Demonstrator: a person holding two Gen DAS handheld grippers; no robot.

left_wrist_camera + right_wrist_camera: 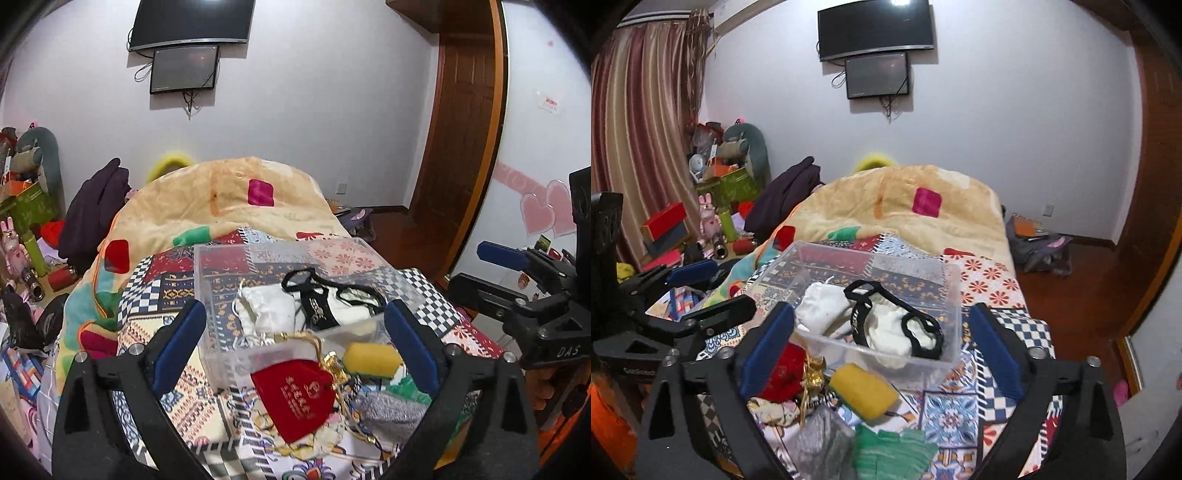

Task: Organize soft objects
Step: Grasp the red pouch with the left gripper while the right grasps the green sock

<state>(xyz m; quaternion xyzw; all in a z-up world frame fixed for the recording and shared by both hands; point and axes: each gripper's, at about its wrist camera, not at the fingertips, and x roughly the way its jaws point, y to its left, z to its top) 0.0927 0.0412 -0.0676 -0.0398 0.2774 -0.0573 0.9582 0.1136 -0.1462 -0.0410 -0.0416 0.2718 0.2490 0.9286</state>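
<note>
A clear plastic box (218, 273) (955, 295) stands on the patterned bed cover. Inside lie a white pouch (264, 308) (822, 301) and a white and black cloth item (325, 306) (894, 328). In front of the box lie a red velvet pouch (295, 398) (786, 373) with gold cord, a yellow sponge (371, 360) (864, 393), a grey cloth (391, 410) (823, 439) and a green knit cloth (406, 389) (890, 456). My left gripper (295, 347) is open and empty above the red pouch. My right gripper (882, 349) is open and empty above the box's near edge.
A beige blanket (236, 199) (894, 206) is heaped at the far end of the bed. Clutter, boxes and toys (713, 206) stand on the left. A dark wood floor with a bag (1038, 247) lies right. The right gripper shows in the left wrist view (517, 280).
</note>
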